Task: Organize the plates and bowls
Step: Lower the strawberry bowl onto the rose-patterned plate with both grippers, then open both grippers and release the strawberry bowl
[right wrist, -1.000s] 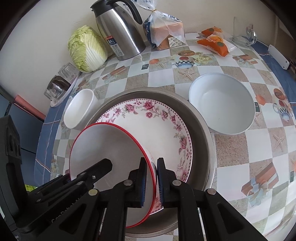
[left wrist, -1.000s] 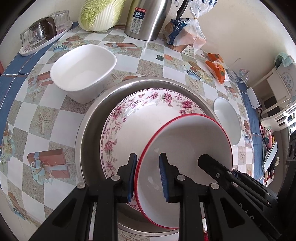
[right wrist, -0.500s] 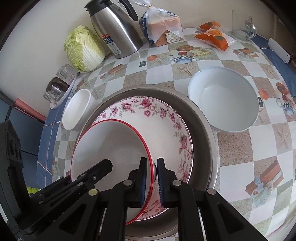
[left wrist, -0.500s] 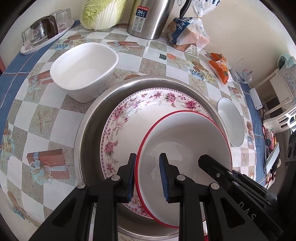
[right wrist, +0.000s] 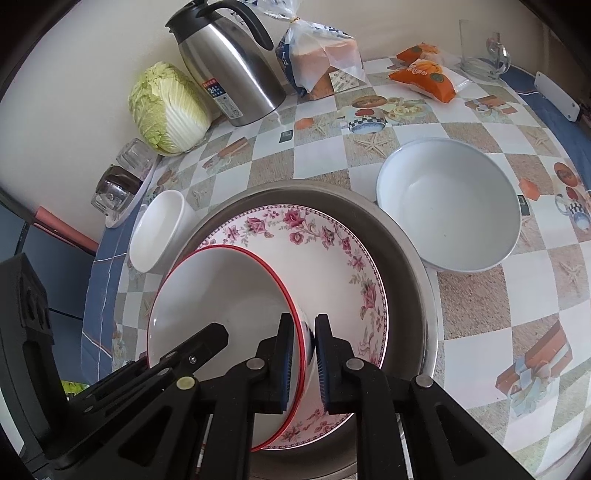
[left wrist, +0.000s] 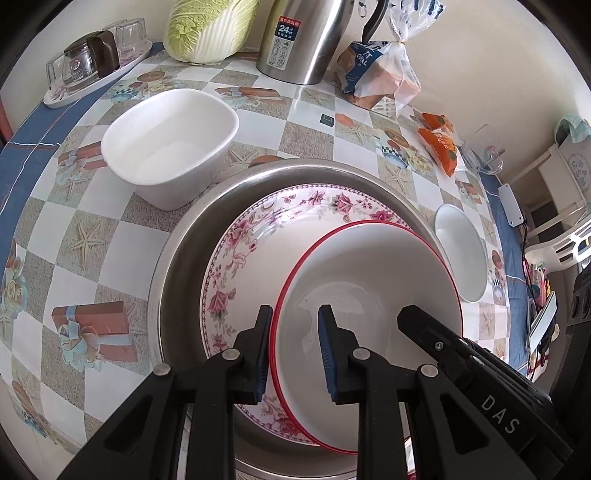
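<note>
A red-rimmed white bowl [left wrist: 369, 295] [right wrist: 221, 295] sits inside a floral plate [left wrist: 258, 236] [right wrist: 332, 251], which lies in a steel basin [left wrist: 184, 258] [right wrist: 413, 258]. My left gripper [left wrist: 294, 350] straddles the bowl's near-left rim with its jaws slightly apart. My right gripper [right wrist: 303, 365] is shut on the bowl's right rim. A white squarish bowl [left wrist: 170, 147] [right wrist: 159, 229] stands left of the basin. A round white bowl [right wrist: 447, 210] [left wrist: 461, 251] stands to its right.
At the back stand a cabbage [left wrist: 210, 29], a steel kettle [left wrist: 306, 37], a bread bag [left wrist: 376, 77], orange snack packs [right wrist: 424, 77] and a tray of glasses [left wrist: 88, 62]. The checkered tablecloth [left wrist: 74, 236] covers the table.
The red-rimmed bowl has come down into the floral plate, held by both grippers. My left jaws have widened a little around the rim.
</note>
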A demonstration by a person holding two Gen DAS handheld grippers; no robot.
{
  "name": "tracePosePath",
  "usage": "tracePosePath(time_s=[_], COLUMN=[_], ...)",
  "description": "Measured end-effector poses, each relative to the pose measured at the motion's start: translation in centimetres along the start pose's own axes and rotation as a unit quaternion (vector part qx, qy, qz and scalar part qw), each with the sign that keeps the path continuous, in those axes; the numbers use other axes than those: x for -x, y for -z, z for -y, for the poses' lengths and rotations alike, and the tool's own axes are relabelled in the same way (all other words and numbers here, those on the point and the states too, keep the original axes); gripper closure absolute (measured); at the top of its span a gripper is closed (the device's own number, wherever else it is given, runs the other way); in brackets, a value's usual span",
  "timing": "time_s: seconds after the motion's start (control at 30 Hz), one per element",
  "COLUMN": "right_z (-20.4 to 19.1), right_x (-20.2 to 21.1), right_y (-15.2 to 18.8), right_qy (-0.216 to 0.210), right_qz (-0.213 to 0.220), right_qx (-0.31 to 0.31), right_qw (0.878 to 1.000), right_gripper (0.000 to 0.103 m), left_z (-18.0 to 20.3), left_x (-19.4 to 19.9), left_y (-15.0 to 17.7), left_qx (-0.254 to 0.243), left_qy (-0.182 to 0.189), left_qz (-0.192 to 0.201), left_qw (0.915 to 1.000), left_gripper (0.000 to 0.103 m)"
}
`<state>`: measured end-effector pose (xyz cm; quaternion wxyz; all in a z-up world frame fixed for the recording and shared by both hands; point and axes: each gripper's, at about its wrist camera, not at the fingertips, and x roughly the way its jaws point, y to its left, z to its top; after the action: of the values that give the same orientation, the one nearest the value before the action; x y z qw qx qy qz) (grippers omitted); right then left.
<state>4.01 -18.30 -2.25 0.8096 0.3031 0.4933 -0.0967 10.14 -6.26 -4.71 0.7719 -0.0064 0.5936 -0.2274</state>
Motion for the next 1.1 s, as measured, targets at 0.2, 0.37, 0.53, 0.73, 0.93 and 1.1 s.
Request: tracePosePath(time_s=[0.2,0.37,0.53,0.73,0.93,1.1], right_z=[0.4,0.4,0.4,0.5,0.0,-0.1], right_x=[-0.1,-0.1,0.0,0.8,2.3,3.6], right_y=[-0.2,-0.2,-0.2,-0.5,-0.7,-0.8], right_qy=[-0.010,-0.011,-0.014,-0.020,-0.015,-0.014], right_qz=[0.002,0.003,0.002,0.014,0.036,0.057], right_qx=[-0.014,-0.014,-0.017,-0.019,-0.008,-0.005], right_qw=[1.000,1.000,1.000,1.000,0.999,0.998], right_gripper=[0.088,0.088,0.088,0.088,0.088,0.089], left_z=[-0.2,-0.2,-0.1,-0.2,0.1,0.0], left_x=[0.0,0.2,0.4,1.3,2.7,3.8], left_y=[-0.1,-0.2,-0.2,-0.4,-0.5,-0.6], left_qx=[0.006,0.010,0.008,0.011,0.007,0.012], left_qy=[0.005,0.007,0.004,0.004,0.000,-0.005], left_qz=[0.003,0.004,0.008,0.024,0.050,0.070], left_qw=[1.0000,0.9999,0.9999,0.9996,0.9987,0.9975], left_gripper=[0.079,0.079,0.076,0.076,0.075,0.064])
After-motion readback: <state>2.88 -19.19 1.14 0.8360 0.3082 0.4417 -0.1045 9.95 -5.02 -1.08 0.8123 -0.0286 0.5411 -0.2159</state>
